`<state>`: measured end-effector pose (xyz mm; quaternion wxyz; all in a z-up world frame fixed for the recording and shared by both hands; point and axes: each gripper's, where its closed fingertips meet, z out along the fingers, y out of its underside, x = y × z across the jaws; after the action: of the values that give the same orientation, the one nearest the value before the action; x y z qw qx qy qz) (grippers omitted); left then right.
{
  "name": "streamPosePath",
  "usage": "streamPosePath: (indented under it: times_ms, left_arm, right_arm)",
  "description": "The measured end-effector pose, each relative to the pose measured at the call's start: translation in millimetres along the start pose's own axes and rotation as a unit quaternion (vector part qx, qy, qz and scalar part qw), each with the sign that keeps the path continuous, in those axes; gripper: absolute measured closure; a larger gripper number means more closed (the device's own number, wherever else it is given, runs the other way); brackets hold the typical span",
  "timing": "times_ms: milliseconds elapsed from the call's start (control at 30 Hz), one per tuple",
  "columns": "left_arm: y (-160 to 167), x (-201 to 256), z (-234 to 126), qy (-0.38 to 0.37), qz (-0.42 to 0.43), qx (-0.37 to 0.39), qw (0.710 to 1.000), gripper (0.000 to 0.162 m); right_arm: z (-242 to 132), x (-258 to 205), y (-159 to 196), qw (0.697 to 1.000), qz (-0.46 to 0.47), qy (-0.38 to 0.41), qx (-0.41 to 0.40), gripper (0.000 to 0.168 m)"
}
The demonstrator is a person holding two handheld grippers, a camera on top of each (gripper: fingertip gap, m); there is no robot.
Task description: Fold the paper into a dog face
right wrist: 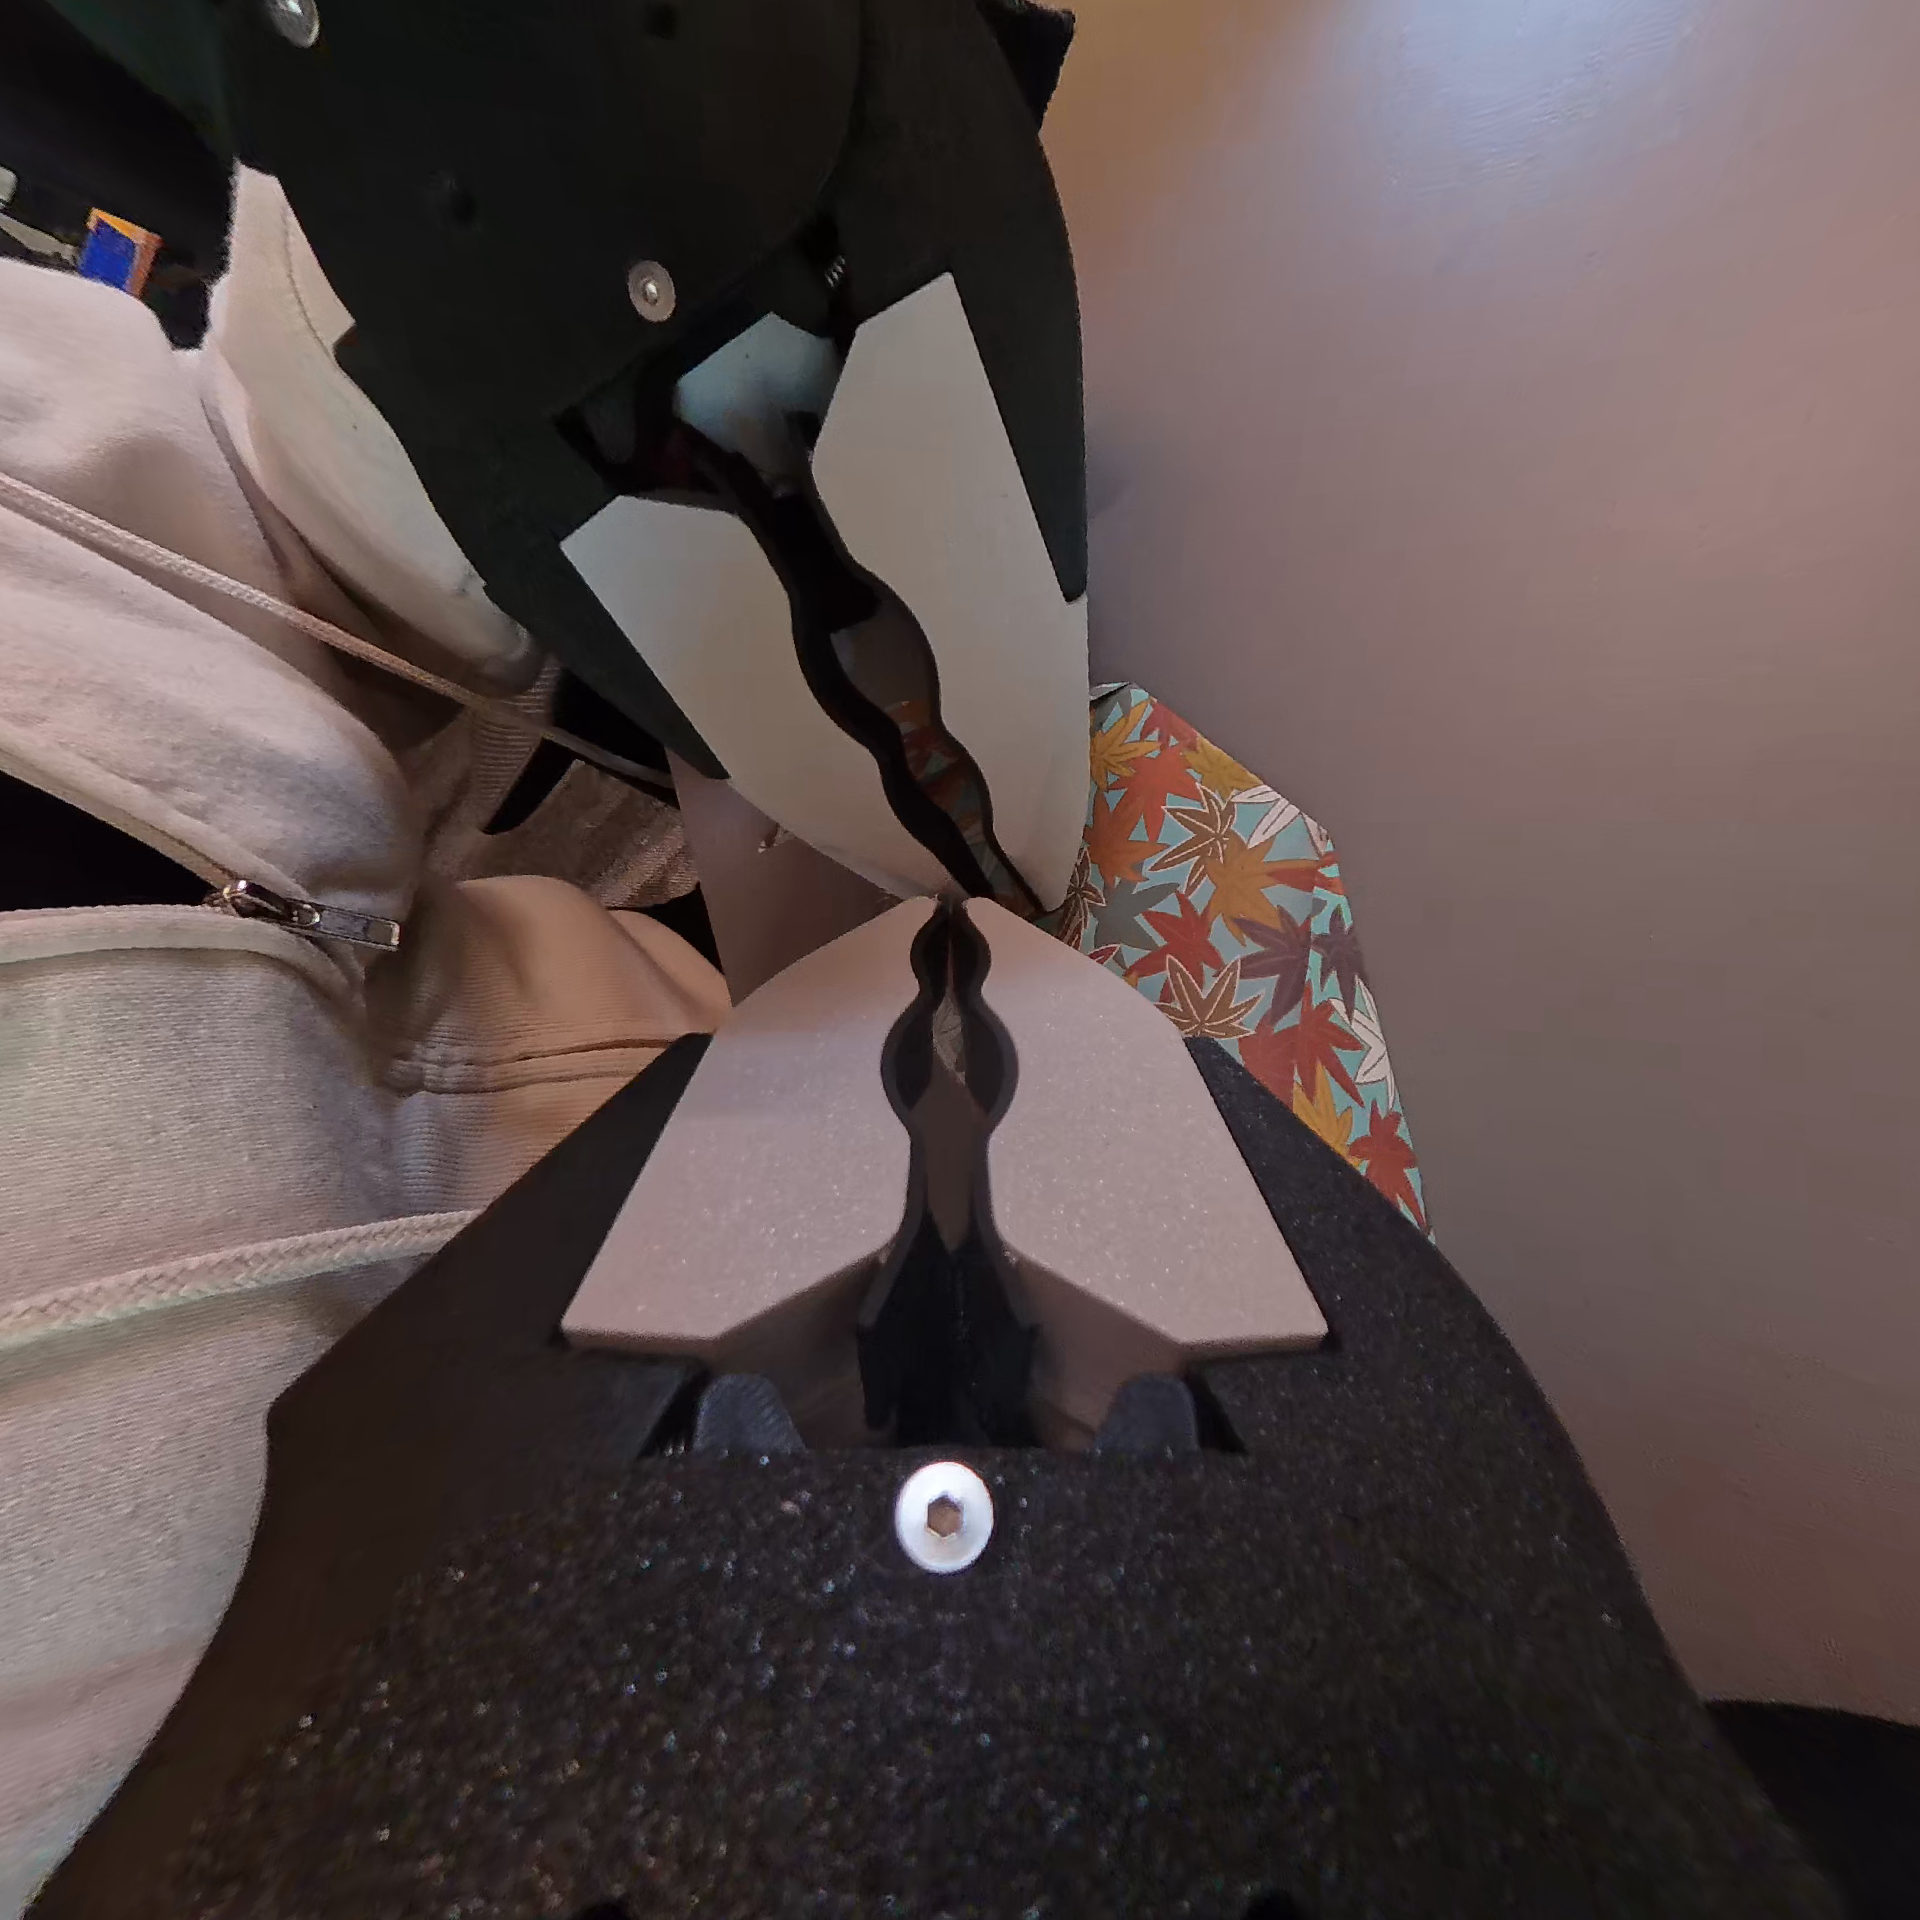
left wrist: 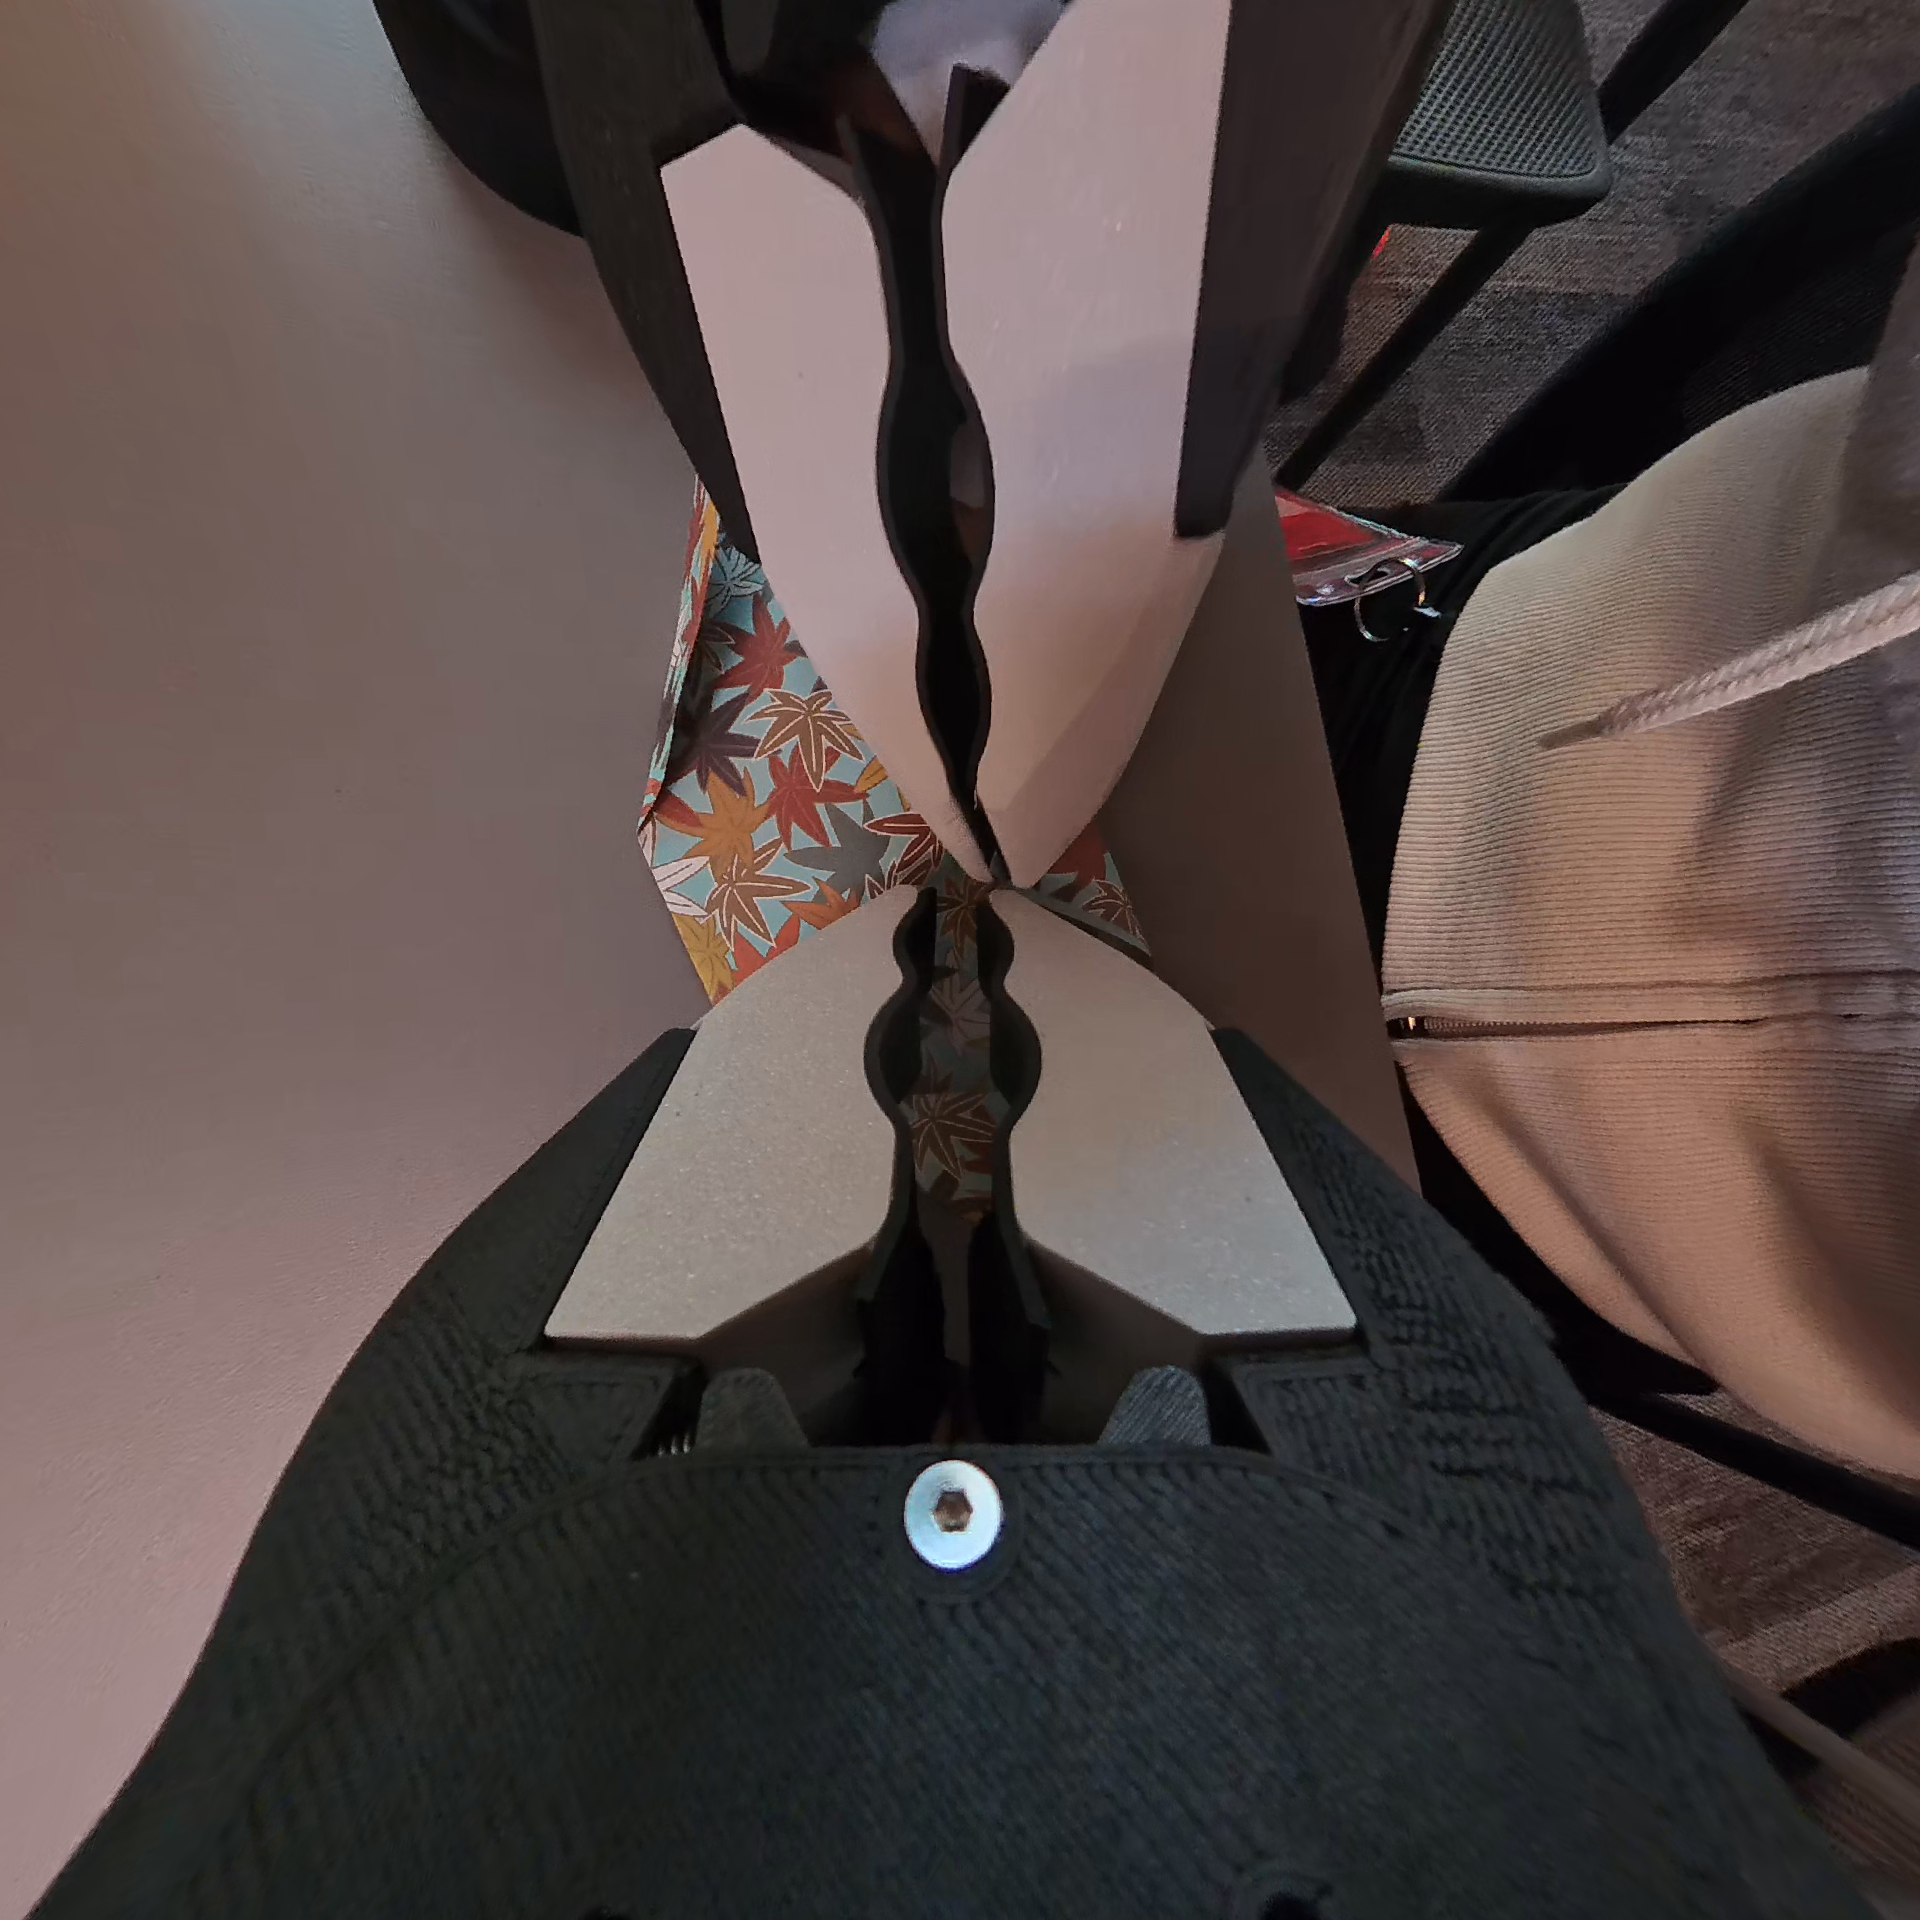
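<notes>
Table (left wrist: 260, 727): smooth matte pale top with a pinkish-grey cast, its edge running close to the person. Person sits right at that edge in a beige ribbed zip hoodie (left wrist: 1662, 987) with a braided drawcord; a clear badge holder with a metal ring hangs by the waist. Dark mesh chair (left wrist: 1496, 114) and grey carpet show beyond the table in the left wrist view. Both grippers are black, coarse-grained 3D-printed bodies with pale, faceted foam-like pads and wavy black inner edges, plus one silver hex screw on each body. Left gripper (left wrist: 961, 904) and right gripper (right wrist: 948, 914) meet tip to tip over the paper (left wrist: 769, 821), near the table edge. Paper is flat on the table, teal with a maple-leaf print in red, orange, brown, white and dark purple, with folded angular edges visible. Left jaws are closed to a narrow slit, with leaf print visible through the gap; can't tell if they're pinching paper or just pressing down. Right jaws are also closed to a slit, and contact with the paper is hidden. The two grippers cover most of the paper, so its overall shape is unclear.
</notes>
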<state>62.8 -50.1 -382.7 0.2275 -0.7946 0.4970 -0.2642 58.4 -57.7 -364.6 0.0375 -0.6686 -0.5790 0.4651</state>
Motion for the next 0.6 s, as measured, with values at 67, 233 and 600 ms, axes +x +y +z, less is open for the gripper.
streamPosePath:
  times_ms: [67, 233, 600]
  left_arm:
    - [0, 0, 0, 0.000, 0.002, -0.001, 1.000, 0.154]
    - [0, -1, 0, -0.007, 0.004, -0.002, 1.000, 0.156]
    - [1, 10, -1, 0.038, 0.018, 0.003, 0.999, 0.138]
  right_arm:
    - [-1, -1, -2, 1.000, 0.006, -0.008, 0.008, 0.168]
    - [-1, 0, -3, 0.999, 0.021, -0.014, 0.021, 0.168]
    - [2, 12, 5, 0.999, 0.019, 0.027, 0.002, 0.168]
